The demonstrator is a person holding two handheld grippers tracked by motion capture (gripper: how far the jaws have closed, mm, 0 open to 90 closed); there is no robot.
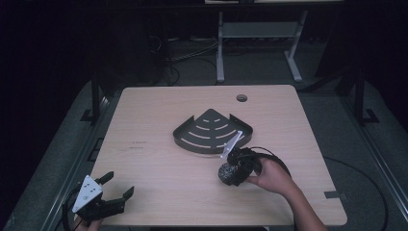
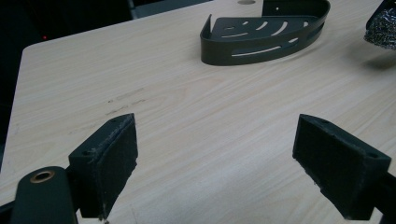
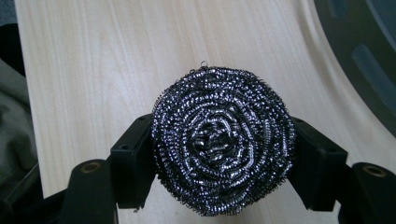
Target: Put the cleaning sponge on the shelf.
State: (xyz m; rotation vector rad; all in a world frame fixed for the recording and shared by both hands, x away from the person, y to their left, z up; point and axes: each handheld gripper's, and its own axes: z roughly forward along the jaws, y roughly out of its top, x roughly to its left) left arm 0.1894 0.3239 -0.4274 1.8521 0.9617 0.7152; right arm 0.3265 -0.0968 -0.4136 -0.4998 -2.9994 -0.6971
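While I watch from the high view, my right gripper (image 1: 230, 174) sits near the front right of the wooden table (image 1: 159, 159), clamped on a round steel wool scourer (image 1: 227, 173). Its own view shows the scourer (image 3: 223, 140) as a shiny coiled ball squeezed between both black jaws, held just above the tabletop. Close behind it, toward the table's middle, lies a dark quarter-circle corner shelf (image 1: 211, 131) with curved slots, flat on the wood. My left gripper (image 1: 111, 190) rests at the front left corner, well apart from the scourer, jaws spread wide with bare table between them. From its view the shelf (image 2: 261, 35) lies far ahead, and the scourer (image 2: 383, 25) peeks in at the upper right edge
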